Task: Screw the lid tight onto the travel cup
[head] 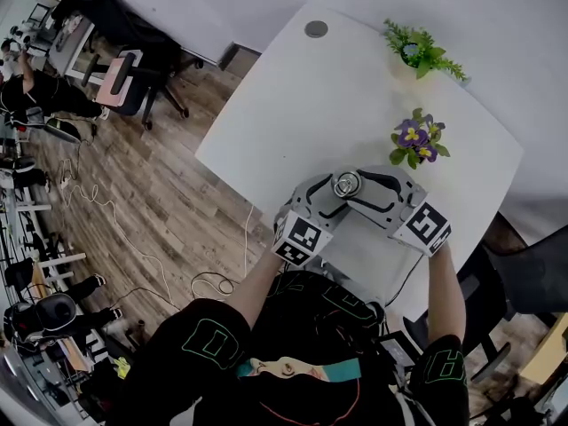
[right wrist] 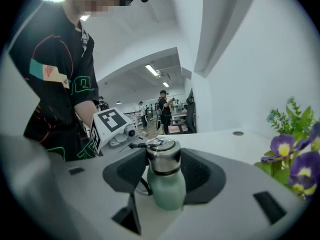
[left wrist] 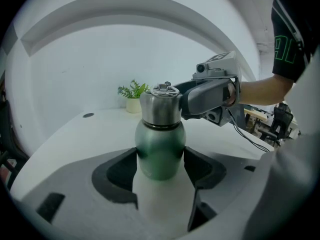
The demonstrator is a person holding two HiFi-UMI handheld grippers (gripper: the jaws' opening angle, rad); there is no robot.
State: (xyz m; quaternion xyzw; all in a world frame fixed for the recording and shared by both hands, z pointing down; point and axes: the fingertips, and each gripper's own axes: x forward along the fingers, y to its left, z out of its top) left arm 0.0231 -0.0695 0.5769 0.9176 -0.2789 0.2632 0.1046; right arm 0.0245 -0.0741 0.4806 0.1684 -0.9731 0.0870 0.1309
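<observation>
A green travel cup [left wrist: 160, 151] stands upright on the white table [head: 293, 105], close to its near edge. The steel lid [head: 346, 185] sits on the cup's neck. My left gripper [left wrist: 161, 158] is shut on the cup's green body, a pad against each side. In the right gripper view, my right gripper [right wrist: 163, 160] reaches in from the other side at lid height. Its pads lie against both sides of the lid [right wrist: 163, 156]. The two grippers meet at the cup from left and right in the head view. The cup's base is hidden behind the jaws.
A pot of purple flowers [head: 415, 142] stands just beyond the cup, at the right gripper's side [right wrist: 295, 156]. A green potted plant [head: 422, 51] and a round grommet [head: 316, 29] are at the table's far end. The wooden floor with chairs lies left of the table.
</observation>
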